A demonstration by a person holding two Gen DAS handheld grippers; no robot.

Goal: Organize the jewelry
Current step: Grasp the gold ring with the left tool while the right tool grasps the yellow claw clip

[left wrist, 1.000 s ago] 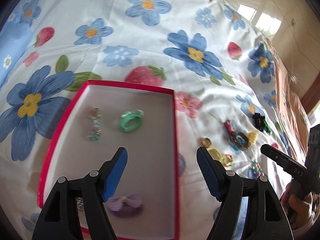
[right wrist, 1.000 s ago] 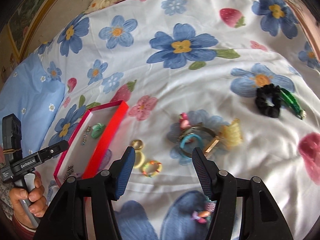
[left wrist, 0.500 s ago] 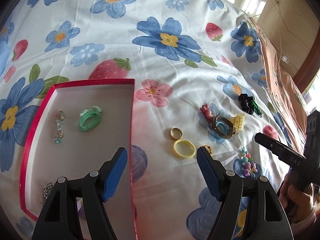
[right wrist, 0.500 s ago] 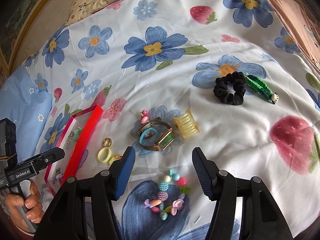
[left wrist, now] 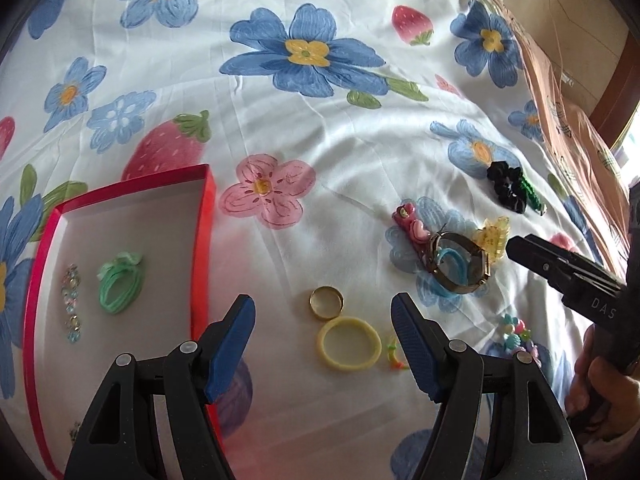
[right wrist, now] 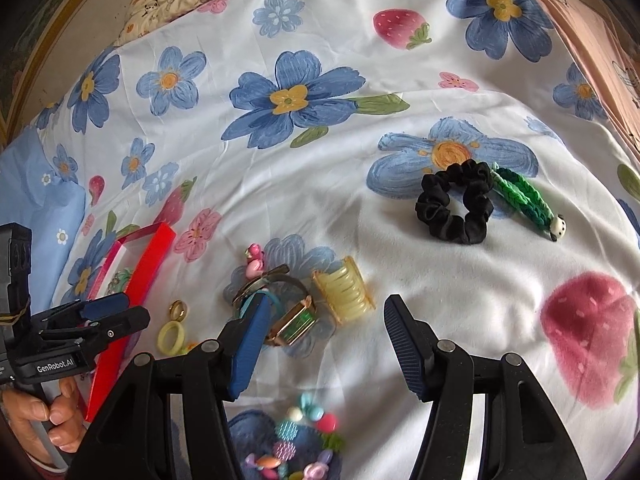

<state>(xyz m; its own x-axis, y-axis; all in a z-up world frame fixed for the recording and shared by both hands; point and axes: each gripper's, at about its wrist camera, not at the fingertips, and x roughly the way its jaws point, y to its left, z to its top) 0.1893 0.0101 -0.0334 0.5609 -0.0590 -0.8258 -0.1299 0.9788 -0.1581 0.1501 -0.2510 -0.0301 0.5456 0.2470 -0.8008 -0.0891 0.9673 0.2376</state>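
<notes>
Two grippers work above a bedsheet printed with blue flowers and strawberries. On the left gripper, the blue-padded fingers stand wide apart and hold nothing; between them, on the sheet, lie a gold ring and, just below and touching it, a pale yellow ring. A small multicoloured band sits just beside the right-hand pad. A red-walled box with a white floor lies to the left of these; inside it are a green hair tie and a short beaded chain, set near one another but apart. On the right gripper, the fingers are likewise spread open and empty. Ahead of its left finger lies a cluster: a watch with a gold case and green face, a blue loop lying on its band, a pink clip at the far end, and a translucent yellow claw clip just beside the watch. A beaded bracelet of pastel beads lies close below the gripper. Well apart, to the upper right, a black scrunchie touches a green braided band. In the right wrist view, the person's left hand grips the handle of the left gripper beside the red box.
</notes>
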